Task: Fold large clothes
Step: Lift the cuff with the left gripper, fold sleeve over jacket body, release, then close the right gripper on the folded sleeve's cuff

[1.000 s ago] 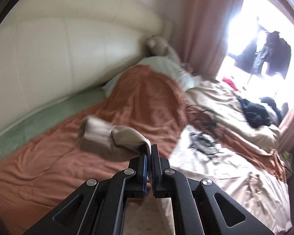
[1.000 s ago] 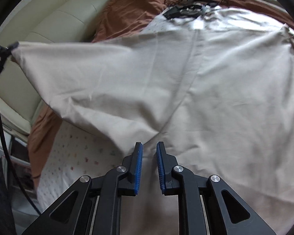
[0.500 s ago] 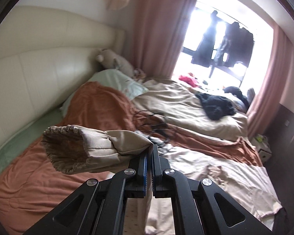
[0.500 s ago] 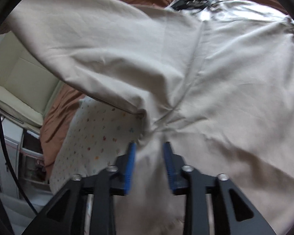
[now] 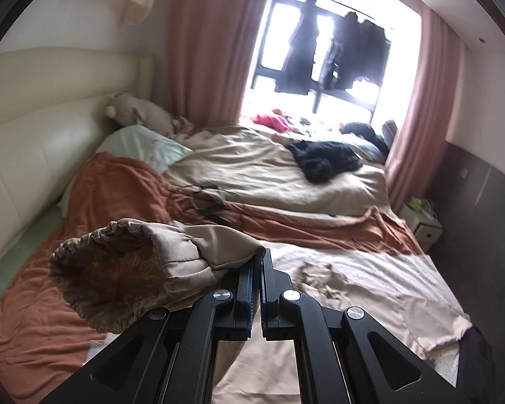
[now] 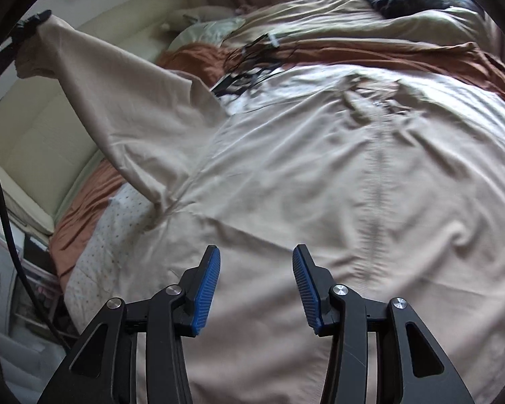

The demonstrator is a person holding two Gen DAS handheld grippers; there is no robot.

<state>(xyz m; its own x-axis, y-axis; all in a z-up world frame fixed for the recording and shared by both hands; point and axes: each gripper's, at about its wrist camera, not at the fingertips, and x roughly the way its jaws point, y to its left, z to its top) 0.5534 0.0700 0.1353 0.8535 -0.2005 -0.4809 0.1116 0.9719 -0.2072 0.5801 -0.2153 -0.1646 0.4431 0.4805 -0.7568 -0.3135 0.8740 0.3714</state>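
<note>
A large beige jacket (image 6: 320,168) lies spread on the bed, its zipper (image 6: 377,181) running down the middle. My left gripper (image 5: 257,279) is shut on the jacket's sleeve cuff (image 5: 124,269) and holds it up in the air; the elastic cuff opening faces the camera. In the right wrist view the raised sleeve (image 6: 111,94) stretches up to the left gripper (image 6: 30,27) at top left. My right gripper (image 6: 256,286) is open and empty, just above the jacket's body near its lower part.
A rust-brown blanket (image 5: 118,195) and beige duvet (image 5: 259,168) cover the bed behind. Black cables (image 5: 208,202), a black garment (image 5: 323,161), a pillow (image 5: 144,144) and a plush toy (image 5: 138,111) lie farther back. The cream headboard (image 5: 33,141) is on the left; the window (image 5: 320,67) is beyond.
My left gripper has lifted the sleeve cuff higher and turned toward the window. My right gripper has opened from nearly closed and let go of the jacket fabric, pulling back slightly.
</note>
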